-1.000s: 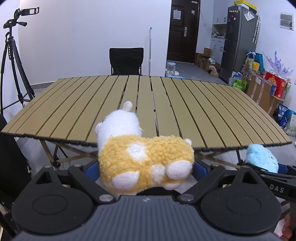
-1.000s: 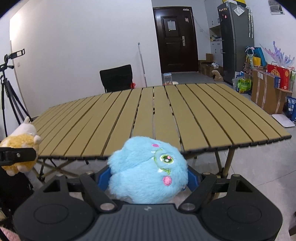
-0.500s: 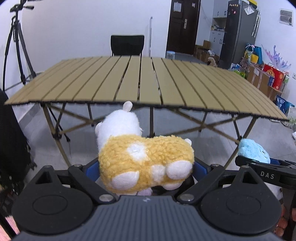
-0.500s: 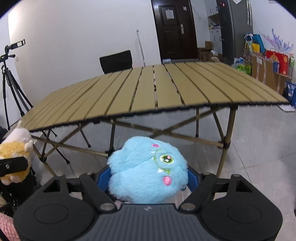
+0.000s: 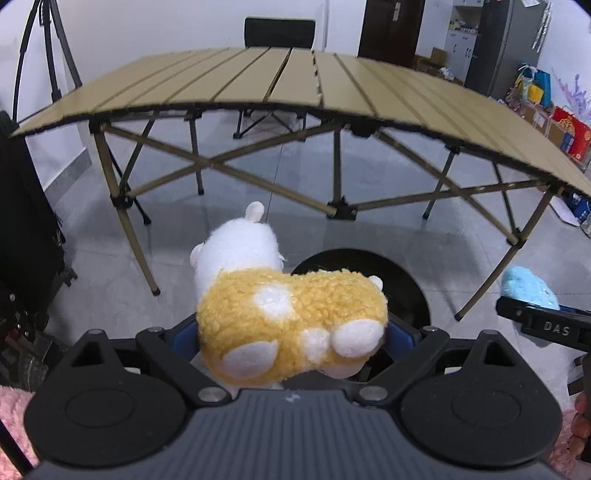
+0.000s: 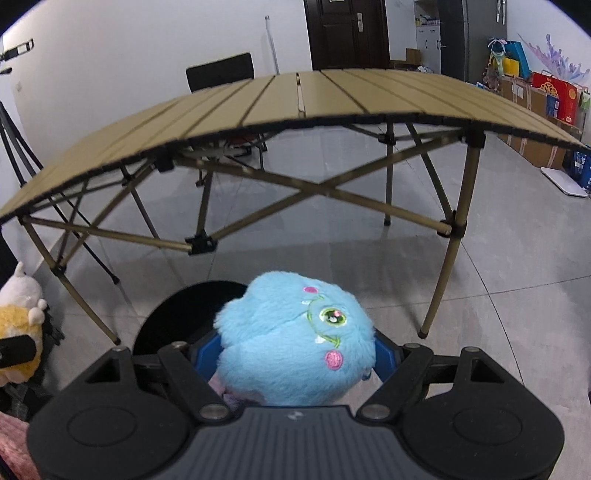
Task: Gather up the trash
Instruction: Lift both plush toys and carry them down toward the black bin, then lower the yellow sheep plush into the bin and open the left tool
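A yellow and white plush animal fills my left gripper, whose blue pads press on its sides. My right gripper is shut on a fluffy blue plush ball with an embroidered eye and pink spots. Under both toys, on the grey floor, stands a round black bin, its dark mouth partly hidden behind them; the same black bin shows in the right wrist view. The blue plush ball also appears at the right edge of the left wrist view, and the yellow plush animal at the left edge of the right one.
A folding slatted table on crossed legs stands just ahead, its top above the grippers. A black chair sits behind it. Black tripod legs and black gear are at the left; boxes and bags line the right wall.
Both grippers have sunk from above the tabletop to below its edge and tilted downward, still holding their toys. The table's legs, the floor and the black bin have come into view.
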Action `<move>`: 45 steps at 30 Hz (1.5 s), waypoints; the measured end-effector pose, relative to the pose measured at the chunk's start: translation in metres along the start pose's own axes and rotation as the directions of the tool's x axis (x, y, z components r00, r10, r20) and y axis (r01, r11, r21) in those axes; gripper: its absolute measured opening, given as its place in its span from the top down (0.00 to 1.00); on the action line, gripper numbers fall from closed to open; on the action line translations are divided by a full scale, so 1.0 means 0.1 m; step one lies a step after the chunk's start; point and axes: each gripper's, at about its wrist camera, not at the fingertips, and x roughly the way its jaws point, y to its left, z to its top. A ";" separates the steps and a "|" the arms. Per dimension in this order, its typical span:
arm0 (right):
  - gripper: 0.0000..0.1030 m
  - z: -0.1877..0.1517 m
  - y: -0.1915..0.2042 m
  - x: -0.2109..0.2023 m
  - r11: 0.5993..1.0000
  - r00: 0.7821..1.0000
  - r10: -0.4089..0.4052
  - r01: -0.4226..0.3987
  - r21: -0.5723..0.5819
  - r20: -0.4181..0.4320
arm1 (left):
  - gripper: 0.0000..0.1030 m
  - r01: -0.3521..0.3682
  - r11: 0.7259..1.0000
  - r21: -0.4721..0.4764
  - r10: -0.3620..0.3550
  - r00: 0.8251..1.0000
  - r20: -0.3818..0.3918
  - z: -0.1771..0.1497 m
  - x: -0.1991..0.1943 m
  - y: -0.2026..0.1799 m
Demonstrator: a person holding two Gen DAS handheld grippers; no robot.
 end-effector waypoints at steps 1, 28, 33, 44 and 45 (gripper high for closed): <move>0.24 0.00 -0.01 0.02 1.000 1.000 -0.004 0.004 -0.002 -0.005 | 0.07 -0.001 1.000 -0.002 0.001 1.000 -0.009 -0.01 0.05 0.02; 0.24 -0.04 -0.39 0.71 0.992 0.990 -0.113 0.117 0.042 -0.087 | 0.07 0.052 0.998 0.037 -0.045 0.985 -0.169 0.06 0.98 -0.28; 0.24 -0.10 -0.49 0.77 0.990 0.987 -0.127 0.132 0.051 -0.096 | 0.07 0.053 0.997 0.052 -0.043 0.981 -0.189 0.08 1.12 -0.38; 0.24 -0.20 -0.72 0.75 0.982 0.983 -0.156 0.165 0.095 -0.098 | 0.07 0.077 0.993 0.088 -0.054 0.970 -0.235 0.07 1.32 -0.69; 0.24 -0.21 -0.74 0.75 0.981 0.982 -0.158 0.168 0.099 -0.099 | 0.07 0.077 0.993 0.091 -0.053 0.970 -0.239 0.07 1.34 -0.71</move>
